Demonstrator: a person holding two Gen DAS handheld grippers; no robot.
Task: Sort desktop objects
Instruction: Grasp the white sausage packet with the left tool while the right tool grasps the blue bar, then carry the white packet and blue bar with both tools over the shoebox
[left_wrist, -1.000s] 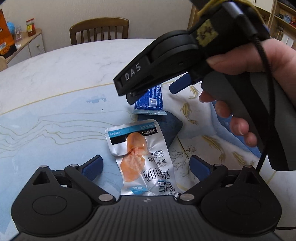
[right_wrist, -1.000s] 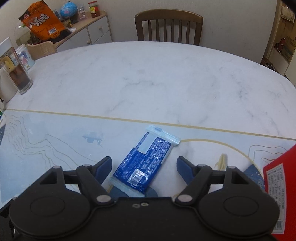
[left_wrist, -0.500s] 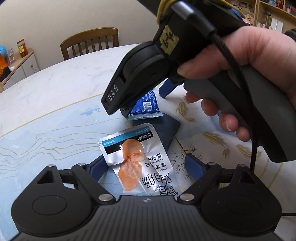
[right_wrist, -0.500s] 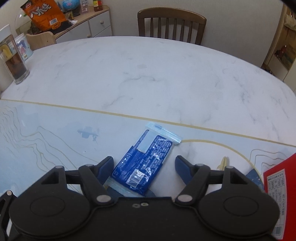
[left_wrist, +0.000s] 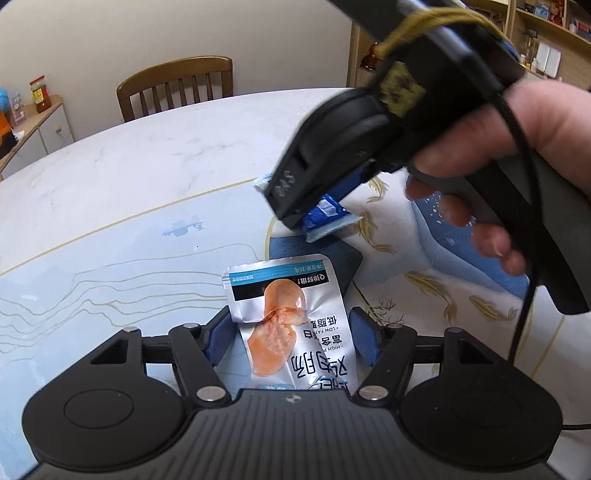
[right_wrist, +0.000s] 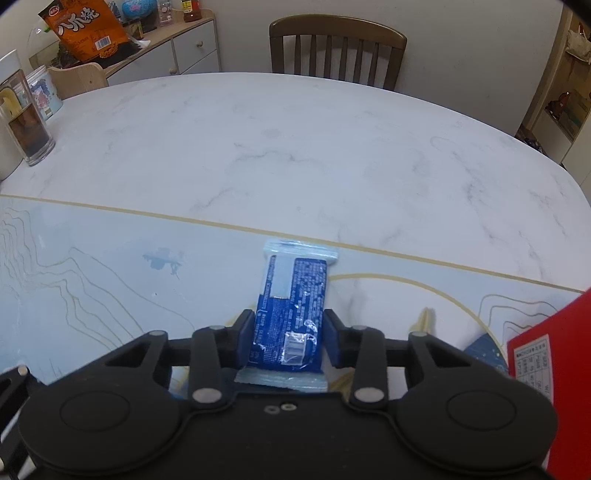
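Two grippers, one snack packet each.

Right gripper (right_wrist: 288, 338) pinches the blue packet (right_wrist: 291, 314) by its sides; left gripper (left_wrist: 290, 338), jaws apart, straddles the silver pouch (left_wrist: 291, 328) lying on the patterned mat (left_wrist: 92, 280) near the marble tabletop's (right_wrist: 295, 147) front edge, a wooden chair (right_wrist: 338, 51) opposite.

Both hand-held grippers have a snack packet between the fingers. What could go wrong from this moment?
1. The right hand-held gripper pinches the blue packet near one end, so the long free end may droop or slip.
2. The left hand-held gripper is not closed on the silver packet; the crinkled foil could slide out.
3. The two grippers work close together, so they may collide.
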